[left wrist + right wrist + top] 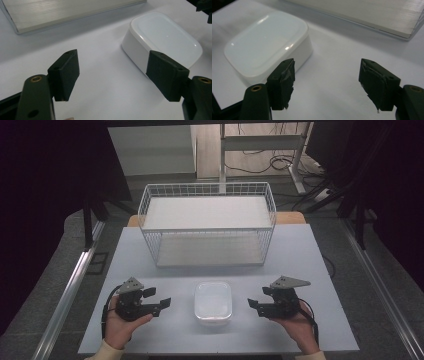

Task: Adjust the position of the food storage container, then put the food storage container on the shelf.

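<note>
Table: wire basket, white container.

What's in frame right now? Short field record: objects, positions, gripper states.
surface: pale table
container: white lidded box, near edge, between the grippers
basket: white wire basket, far side, behind the box, nothing visible inside
left gripper: open, holding nothing, left of the box, apart from it
right gripper: open, holding nothing, right of the box, apart from it
hands: each cradles its gripper from below
</note>
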Tool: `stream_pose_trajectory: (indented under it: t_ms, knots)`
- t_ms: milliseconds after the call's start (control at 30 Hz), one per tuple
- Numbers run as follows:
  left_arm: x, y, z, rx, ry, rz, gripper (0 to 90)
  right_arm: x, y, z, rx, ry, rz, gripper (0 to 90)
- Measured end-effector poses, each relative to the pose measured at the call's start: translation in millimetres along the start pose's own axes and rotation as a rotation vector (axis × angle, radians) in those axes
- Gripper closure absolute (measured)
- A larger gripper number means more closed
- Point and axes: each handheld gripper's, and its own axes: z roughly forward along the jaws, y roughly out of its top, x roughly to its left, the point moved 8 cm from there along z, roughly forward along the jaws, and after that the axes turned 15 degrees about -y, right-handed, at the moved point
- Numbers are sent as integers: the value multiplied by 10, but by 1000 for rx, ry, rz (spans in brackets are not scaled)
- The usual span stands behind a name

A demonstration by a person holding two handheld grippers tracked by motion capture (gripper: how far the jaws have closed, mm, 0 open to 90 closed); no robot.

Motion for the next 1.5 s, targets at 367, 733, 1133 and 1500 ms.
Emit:
stream_pose_trajectory:
  t_ms: [367, 733, 1133, 1500]
  knots:
    - [-162, 67, 101, 2, -93, -85, 261, 75, 100, 1, 22, 69, 134, 301]
    - [-213, 291, 227, -9, -178, -186, 292, 282, 420, 77, -3, 133, 165, 333]
    - [-191, 207, 402, -2, -235, -255, 303, 465, 294, 191, 34, 193, 198, 342]
    - [-262, 138, 678, 51, -276, -276, 288, 532, 203, 302, 82, 223, 223, 345]
